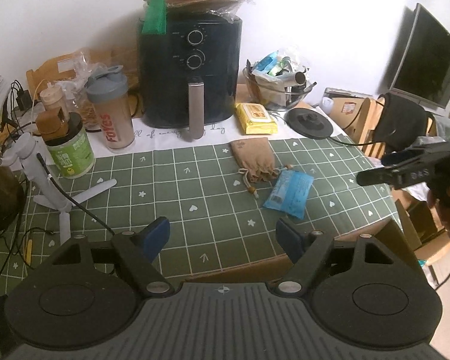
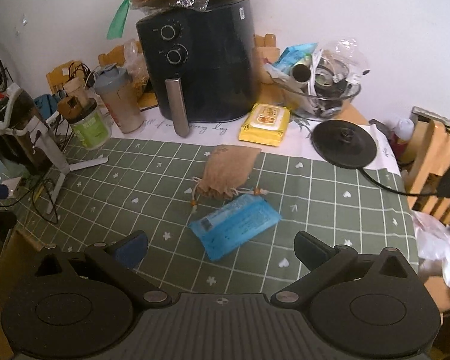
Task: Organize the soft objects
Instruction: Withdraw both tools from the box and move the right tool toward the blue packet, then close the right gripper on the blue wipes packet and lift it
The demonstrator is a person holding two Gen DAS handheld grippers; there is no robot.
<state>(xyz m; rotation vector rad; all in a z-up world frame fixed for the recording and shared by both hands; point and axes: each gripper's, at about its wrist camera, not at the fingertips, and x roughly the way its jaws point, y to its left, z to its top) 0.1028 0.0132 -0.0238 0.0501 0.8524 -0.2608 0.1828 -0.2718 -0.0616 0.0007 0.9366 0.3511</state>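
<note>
A tan drawstring pouch [image 1: 253, 160] [image 2: 227, 169] lies on the green checked tablecloth [image 1: 177, 192] [image 2: 330, 198]. A blue soft packet [image 1: 288, 193] [image 2: 235, 226] lies beside it, just nearer me. A yellow wipes pack [image 1: 256, 118] [image 2: 265, 124] lies on the white strip near the air fryer. My left gripper [image 1: 223, 238] is open and empty above the cloth, short of the packet. My right gripper [image 2: 222, 250] is open and empty, with the blue packet just ahead between its fingers. The right gripper also shows in the left wrist view [image 1: 375, 169].
A black air fryer [image 1: 190, 72] [image 2: 199, 66] stands at the back. A shaker bottle [image 1: 112, 109], a green jar [image 1: 70, 148], a white tripod [image 1: 49, 180] and cables crowd the left. A glass bowl of clutter [image 2: 321, 87] and a black kettle base [image 2: 343, 144] sit at the right.
</note>
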